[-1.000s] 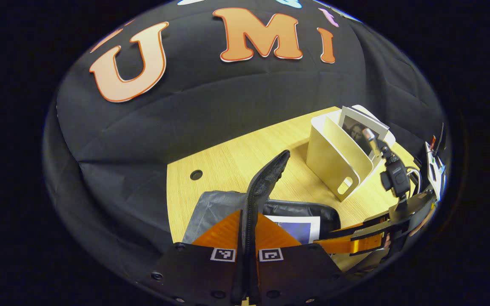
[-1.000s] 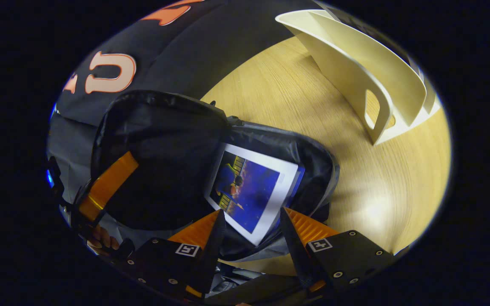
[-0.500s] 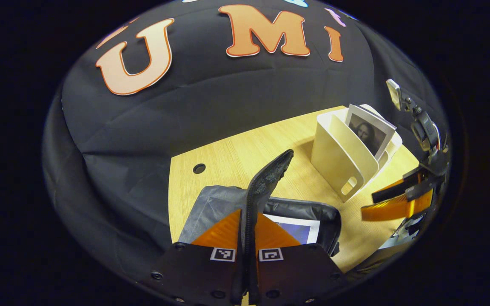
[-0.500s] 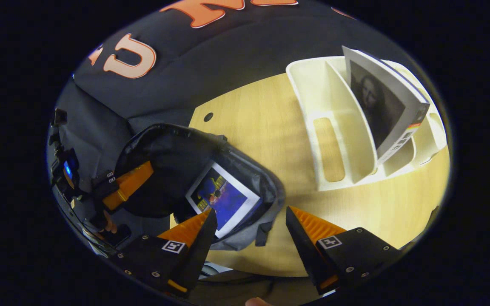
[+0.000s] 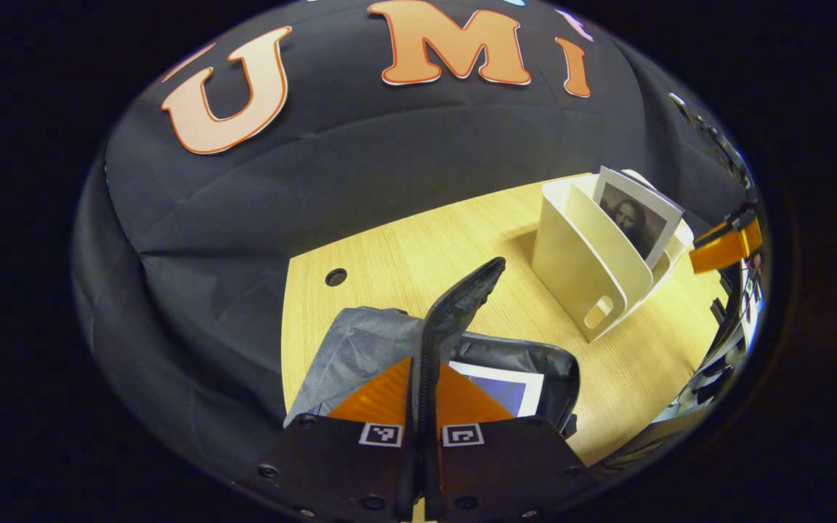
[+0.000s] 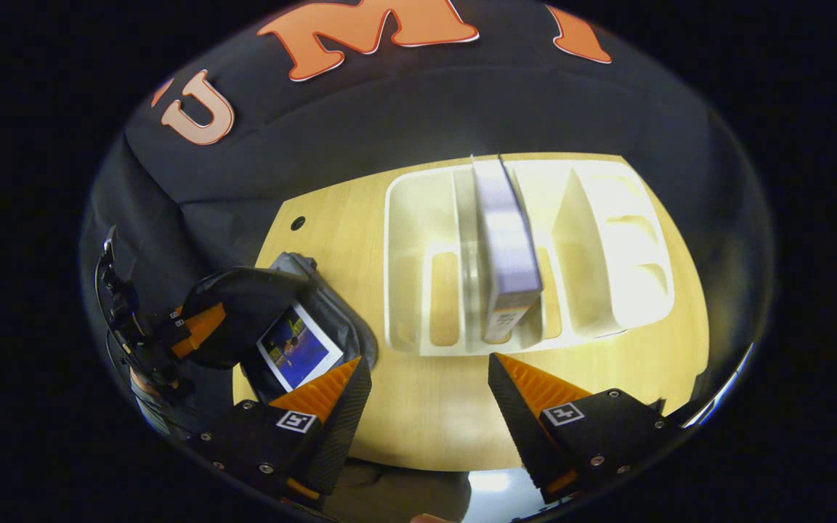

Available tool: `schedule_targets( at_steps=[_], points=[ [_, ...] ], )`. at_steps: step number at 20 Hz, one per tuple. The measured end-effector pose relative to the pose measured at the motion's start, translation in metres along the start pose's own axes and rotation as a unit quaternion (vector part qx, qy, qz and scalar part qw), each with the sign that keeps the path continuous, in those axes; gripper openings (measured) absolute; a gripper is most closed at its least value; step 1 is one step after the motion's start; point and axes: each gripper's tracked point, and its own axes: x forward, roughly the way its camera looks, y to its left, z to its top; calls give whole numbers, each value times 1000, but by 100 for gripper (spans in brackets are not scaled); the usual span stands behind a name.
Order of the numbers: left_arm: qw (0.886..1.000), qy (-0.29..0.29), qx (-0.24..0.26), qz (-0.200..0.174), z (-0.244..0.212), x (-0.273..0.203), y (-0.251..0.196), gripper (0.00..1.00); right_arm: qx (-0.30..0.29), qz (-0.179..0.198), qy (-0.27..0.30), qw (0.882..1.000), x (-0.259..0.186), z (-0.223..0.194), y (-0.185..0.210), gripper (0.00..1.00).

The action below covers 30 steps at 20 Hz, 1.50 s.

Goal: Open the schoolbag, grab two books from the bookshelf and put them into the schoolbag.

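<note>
My left gripper (image 5: 422, 378) is shut on the raised black flap (image 5: 466, 294) of the grey schoolbag (image 5: 360, 349), holding it open. A book with a blue cover (image 5: 509, 388) lies inside the bag. To the right stands the white bookshelf (image 5: 585, 254) with a portrait-cover book (image 5: 636, 218) upright in it. My right gripper (image 6: 429, 361) is open and empty, high above the bookshelf (image 6: 418, 240), looking down on the top edge of that book (image 6: 506, 247). The bag (image 6: 331, 319) with the blue book (image 6: 298, 347) lies lower left, the left gripper (image 6: 197, 327) on its flap.
Everything rests on a light wooden table (image 5: 404, 254) with a small round hole (image 5: 335, 277) near its far left corner. Black cloth hangs behind and to the left. The bookshelf's outer compartments (image 6: 622, 240) hold nothing. A person's hand (image 6: 146, 374) holds the left gripper.
My right gripper has risen and swung from over the open bag to above the bookshelf, still open. The left gripper has kept hold of the flap, barely moving.
</note>
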Motion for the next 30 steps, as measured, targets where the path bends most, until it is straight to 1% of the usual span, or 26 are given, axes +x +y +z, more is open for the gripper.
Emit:
schedule_targets(
  at_steps=[4,6,8,11,14,17,18,19,20,21,22,23,25,26,27,30],
  points=[
    [1000,7,0,4,-1,2,-2,6,-27,-25,-8,999,-12,37,-25,97],
    [1000,10,-1,6,-1,3,-2,6,-46,-30,-10,998,-12,52,-31,97],
    [1000,13,-3,8,-2,3,-3,6,-52,-30,1,998,-7,62,-34,97],
    [1000,18,-7,10,-4,3,-4,6,-59,-35,13,998,10,76,-42,96],
    [1000,24,-5,18,-4,4,-1,6,-54,-55,38,996,35,81,-59,96],
    [999,28,-1,19,-3,5,-2,6,-43,-40,59,997,50,86,-57,93],
    [999,31,-3,20,-4,6,-3,6,-43,-37,66,996,56,86,-56,90],
    [999,33,-5,21,-4,6,-3,6,-46,-42,71,996,61,87,-57,88],
    [999,33,-7,22,-4,6,-3,6,-50,-47,76,995,65,86,-59,94],
    [999,33,-8,22,-4,5,-4,6,-50,-51,82,994,69,86,-60,80],
    [999,34,-9,22,-5,5,-5,6,-47,-50,87,994,71,86,-60,72],
    [999,35,-10,21,-6,5,-5,6,-40,-50,91,994,73,86,-59,68],
    [999,36,-12,20,-7,4,-5,6,-31,-52,92,994,77,88,-57,56],
    [999,36,-13,20,-8,4,-6,6,-27,-51,92,994,77,89,-57,46],
    [999,35,-13,18,-8,4,-6,6,-21,-55,90,994,78,89,-60,40],
    [999,32,-13,14,-8,3,-6,6,-21,-65,92,993,74,85,-61,36]
  ],
)
